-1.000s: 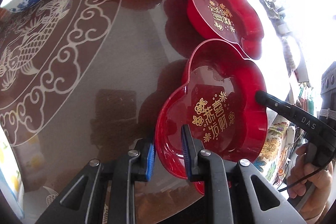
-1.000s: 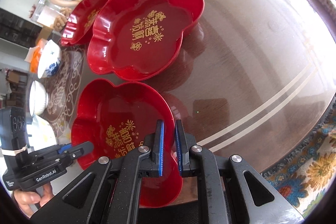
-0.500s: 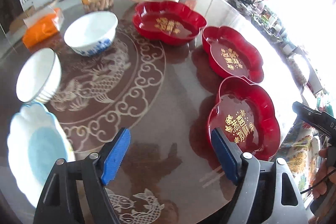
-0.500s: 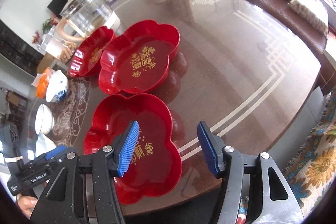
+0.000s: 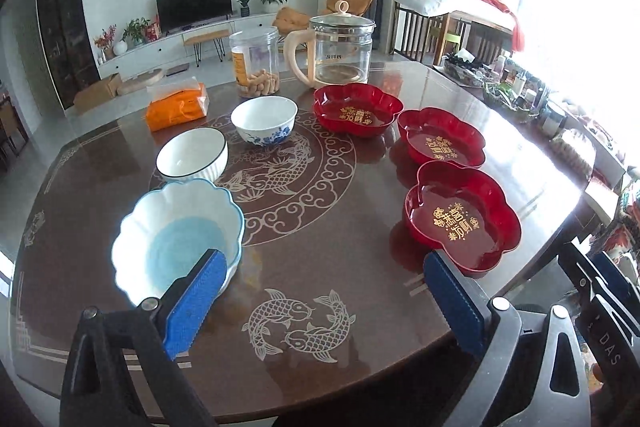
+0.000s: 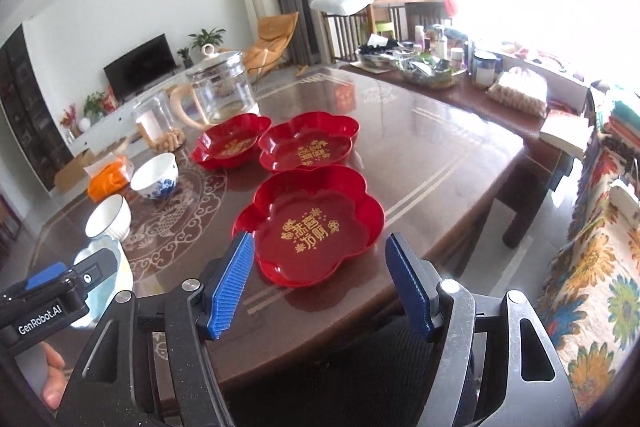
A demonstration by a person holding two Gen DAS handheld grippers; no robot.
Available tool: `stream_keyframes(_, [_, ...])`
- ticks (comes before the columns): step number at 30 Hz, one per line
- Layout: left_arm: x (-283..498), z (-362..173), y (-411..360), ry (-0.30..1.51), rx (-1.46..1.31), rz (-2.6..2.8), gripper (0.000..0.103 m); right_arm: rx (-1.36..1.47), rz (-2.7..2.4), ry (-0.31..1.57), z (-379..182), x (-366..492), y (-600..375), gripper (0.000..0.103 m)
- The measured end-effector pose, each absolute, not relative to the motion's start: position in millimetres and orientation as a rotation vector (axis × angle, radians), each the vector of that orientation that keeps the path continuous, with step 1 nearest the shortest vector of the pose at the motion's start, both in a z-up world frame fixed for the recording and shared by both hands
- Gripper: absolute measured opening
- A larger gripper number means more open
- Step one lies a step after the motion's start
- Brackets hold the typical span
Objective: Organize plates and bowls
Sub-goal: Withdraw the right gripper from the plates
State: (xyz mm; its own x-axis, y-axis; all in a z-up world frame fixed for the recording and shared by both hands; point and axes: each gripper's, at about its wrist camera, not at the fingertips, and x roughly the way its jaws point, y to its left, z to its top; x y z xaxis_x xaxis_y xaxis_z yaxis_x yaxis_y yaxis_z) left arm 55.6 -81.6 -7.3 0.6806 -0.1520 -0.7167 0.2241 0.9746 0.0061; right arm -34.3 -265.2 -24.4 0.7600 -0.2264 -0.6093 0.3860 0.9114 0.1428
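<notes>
I have both grippers lifted off the bench (image 5: 340, 267), and both have just been opening: the left gripper (image 5: 320, 303) has its jaws spread wide with nothing between them, and the right gripper (image 6: 320, 283) also has its jaws spread and empty.

Three red plates (image 5: 462, 215) sit in a curve from 12 to 3 o'clock on the bench, close together but not stacked. Three bowls (image 5: 266, 119) stand from 11 to 8 o'clock; the blue bowl (image 5: 176, 239) is nearest to my left jaws.

I see some risks from here. The near plate (image 6: 316, 223) lies close to the bench edge, so a push from a jaw can slide it off. The top is glossy, like glass, so dishes probably slip easily. The ceramic bowls can chip if I stack them hard. Also my two grippers are near each other and can collide.

The bench is dark brown with fish patterns. Behind is a living room with a kettle (image 5: 340, 51) and jar (image 5: 256, 63) at 12 o'clock.
</notes>
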Motion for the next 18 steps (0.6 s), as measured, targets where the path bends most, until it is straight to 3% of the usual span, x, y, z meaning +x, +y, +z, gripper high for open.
stream_keyframes(18, [-32, 50, -89, 0.583, 0.188, -0.190, 0.099, 0.191, -0.453, 0.495, 12, -105, -249, 0.077])
